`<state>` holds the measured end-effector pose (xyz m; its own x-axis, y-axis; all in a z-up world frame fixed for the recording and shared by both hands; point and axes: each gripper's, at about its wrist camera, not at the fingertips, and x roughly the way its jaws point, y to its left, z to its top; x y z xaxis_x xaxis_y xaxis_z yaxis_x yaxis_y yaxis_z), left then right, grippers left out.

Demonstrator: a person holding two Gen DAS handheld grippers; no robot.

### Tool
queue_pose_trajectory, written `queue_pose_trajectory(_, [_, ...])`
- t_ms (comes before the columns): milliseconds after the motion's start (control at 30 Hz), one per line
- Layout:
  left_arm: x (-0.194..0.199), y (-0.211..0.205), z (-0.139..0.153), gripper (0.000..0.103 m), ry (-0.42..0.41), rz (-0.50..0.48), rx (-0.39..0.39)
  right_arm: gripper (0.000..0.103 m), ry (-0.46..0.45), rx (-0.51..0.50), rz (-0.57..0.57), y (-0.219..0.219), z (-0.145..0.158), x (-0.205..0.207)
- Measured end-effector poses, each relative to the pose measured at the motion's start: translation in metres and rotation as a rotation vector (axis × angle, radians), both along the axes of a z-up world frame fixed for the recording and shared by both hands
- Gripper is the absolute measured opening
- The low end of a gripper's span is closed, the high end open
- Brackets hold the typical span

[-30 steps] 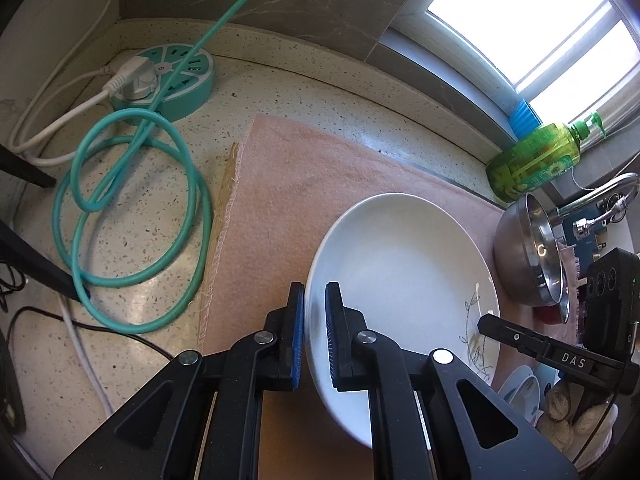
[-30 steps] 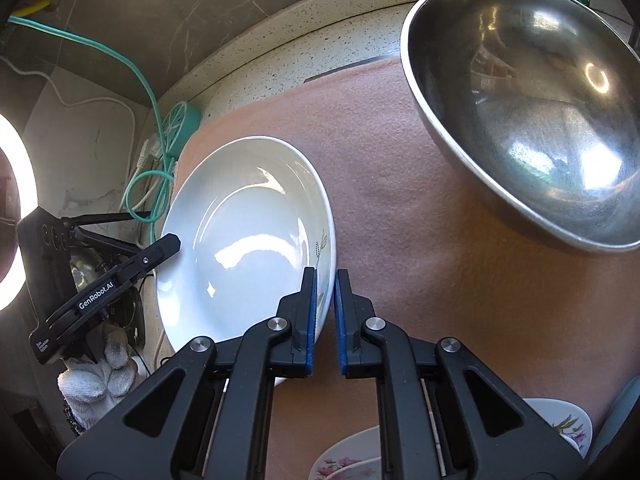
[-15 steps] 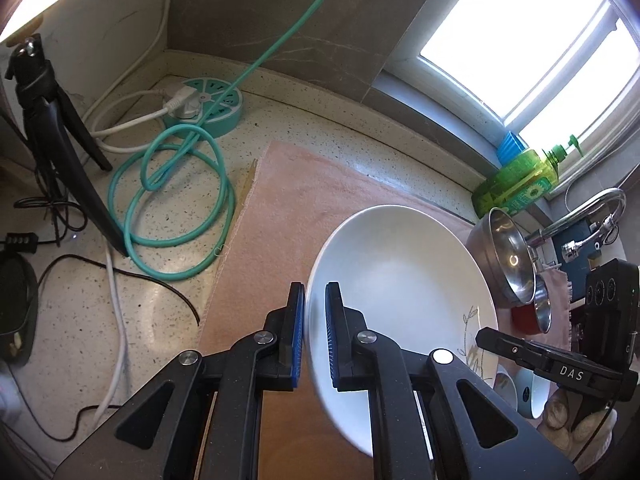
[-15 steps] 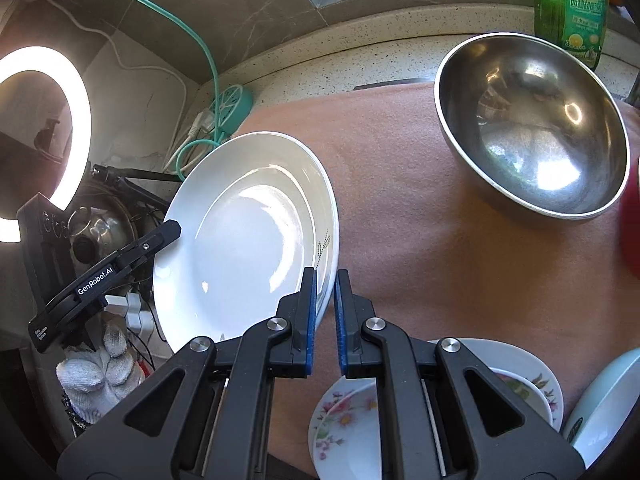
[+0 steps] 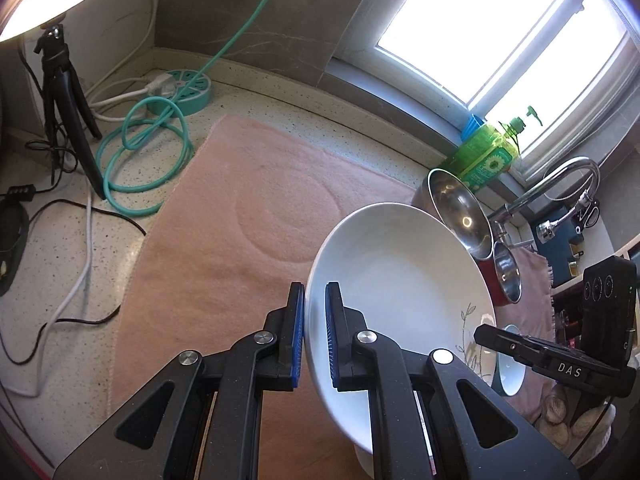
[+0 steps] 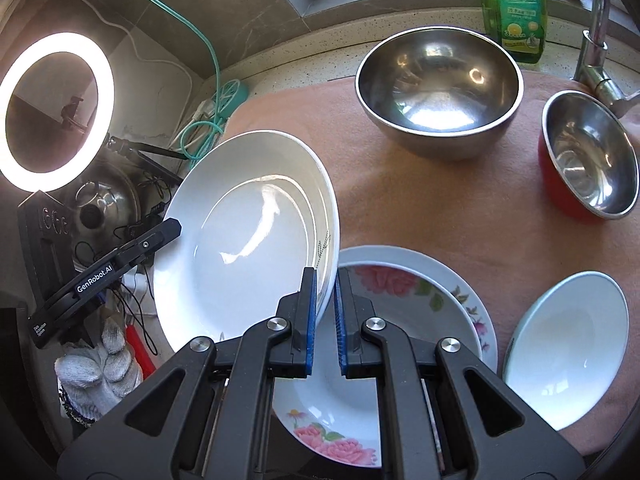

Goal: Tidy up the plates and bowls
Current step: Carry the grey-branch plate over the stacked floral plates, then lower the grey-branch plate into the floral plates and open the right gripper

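The step in hand was the carrying of one white plate [image 5: 404, 280] between two tools, lifted clear of the pink mat [image 5: 240, 240] that covers the bench; to judge by the layout, it was bound for the flowered plate [image 6: 404, 304] at the mat's near edge, though that is a guess. On the left, the left gripper [image 5: 315, 336] was clenched on the plate's left rim, its blue pads pinching the edge, with the bare middle of the mat beyond. On the right, the right gripper [image 6: 325, 320] was likewise clamped tight on the opposite rim, beside the small leaf motif, so the plate hung tilted between them. The next move seemed to call for both hands travelling together, keeping the plate level enough not to slip, then lowering it squarely onto the flowered plate before either grip let go. Further right, the large steel bowl [image 6: 438, 92] stood near the mat's far edge, the red-sided bowl [image 6: 588, 160] toward the right edge, and the pale bowl [image 6: 568, 360] at the near right corner.
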<state>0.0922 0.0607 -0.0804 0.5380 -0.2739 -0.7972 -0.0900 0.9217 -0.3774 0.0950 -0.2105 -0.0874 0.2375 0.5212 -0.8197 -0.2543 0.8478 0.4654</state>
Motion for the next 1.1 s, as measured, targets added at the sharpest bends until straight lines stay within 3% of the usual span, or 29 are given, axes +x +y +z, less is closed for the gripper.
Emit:
queue_pose_trajectory(467, [-0.045,-0.057,-0.024,0.008,0.07,-0.055,-0.007,0.009,0.063,-0.02,-0.021,-0.059,-0.02,-0.043])
queue_pose_trajectory(1100, [-0.054,-0.085,-0.041,0.008,0.13,-0.116,0.026,0.009,0.097,-0.046,-0.059,-0.077,-0.042,-0.06])
